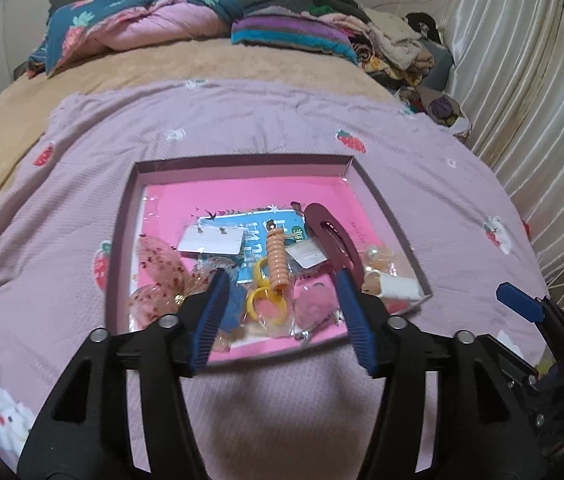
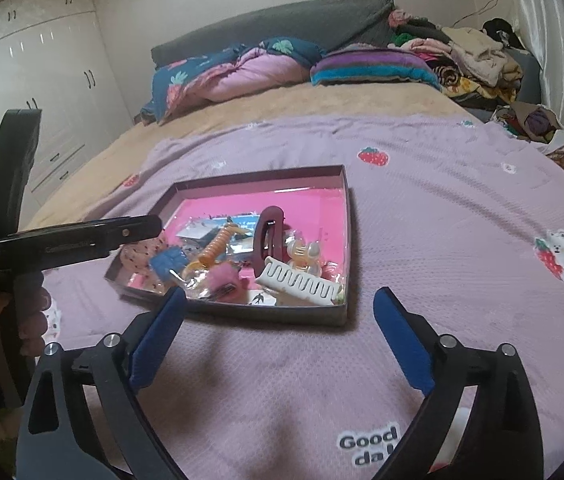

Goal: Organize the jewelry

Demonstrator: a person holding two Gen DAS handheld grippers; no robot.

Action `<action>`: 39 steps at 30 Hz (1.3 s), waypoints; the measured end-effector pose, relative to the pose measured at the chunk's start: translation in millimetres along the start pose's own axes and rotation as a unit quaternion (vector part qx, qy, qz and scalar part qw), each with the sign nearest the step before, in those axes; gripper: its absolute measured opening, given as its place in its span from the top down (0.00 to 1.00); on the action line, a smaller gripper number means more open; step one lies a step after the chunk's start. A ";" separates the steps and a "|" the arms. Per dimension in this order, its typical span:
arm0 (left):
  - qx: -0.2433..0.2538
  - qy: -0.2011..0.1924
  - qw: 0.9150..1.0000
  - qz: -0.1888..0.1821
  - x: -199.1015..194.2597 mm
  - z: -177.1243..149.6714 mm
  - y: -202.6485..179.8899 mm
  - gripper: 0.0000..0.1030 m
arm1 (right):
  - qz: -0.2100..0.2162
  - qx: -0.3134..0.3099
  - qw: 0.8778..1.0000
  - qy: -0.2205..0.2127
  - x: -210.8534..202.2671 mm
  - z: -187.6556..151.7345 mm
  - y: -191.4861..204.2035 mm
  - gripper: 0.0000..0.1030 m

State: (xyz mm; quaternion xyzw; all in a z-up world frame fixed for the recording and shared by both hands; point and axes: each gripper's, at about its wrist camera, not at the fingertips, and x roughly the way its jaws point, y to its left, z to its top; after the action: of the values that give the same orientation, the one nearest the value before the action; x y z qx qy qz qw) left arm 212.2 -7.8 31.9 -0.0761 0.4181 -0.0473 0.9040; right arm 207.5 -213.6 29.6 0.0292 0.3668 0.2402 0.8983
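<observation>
A shallow dark box (image 1: 242,161) with a pink floor lies on the lilac bedspread (image 1: 282,120). In it are a maroon hair clip (image 1: 331,236), an orange spiral hair tie (image 1: 276,258), yellow rings (image 1: 266,304), a pink fluffy clip (image 1: 313,308), a white comb clip (image 2: 301,280) and an earring card (image 1: 210,242). My left gripper (image 1: 282,274) hangs open over the box's near half, with the yellow rings showing loose between its fingers. My right gripper (image 2: 280,292) stands wide open just before the box's (image 2: 282,314) front wall, holding nothing.
Folded quilts (image 1: 142,20) and a heap of clothes (image 1: 381,44) lie at the head of the bed. A curtain (image 1: 521,80) hangs along the right side, white wardrobes (image 2: 42,80) stand at the left. A hand (image 2: 30,320) holds the left gripper's handle.
</observation>
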 end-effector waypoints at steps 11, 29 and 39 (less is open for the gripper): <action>-0.006 -0.044 0.999 0.005 -53.3 -22.4 -1.1 0.22 | -0.002 -0.006 1.000 -0.029 -41.5 -4.5 8.9 0.05; -0.016 -0.078 0.997 0.024 -95.7 -56.4 4.5 0.09 | -0.001 -0.027 0.998 -0.052 -75.8 -16.2 26.2 0.04; -0.016 -0.085 0.996 0.031 -101.7 -73.1 9.4 0.09 | -0.006 -0.041 0.998 -0.054 -82.2 -25.1 31.2 0.04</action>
State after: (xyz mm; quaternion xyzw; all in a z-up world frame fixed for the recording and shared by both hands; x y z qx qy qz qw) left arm 90.9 9.5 59.7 -0.0810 0.3429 -0.0057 0.9359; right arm 127.2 -226.3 71.5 0.0033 0.3079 0.2476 0.9186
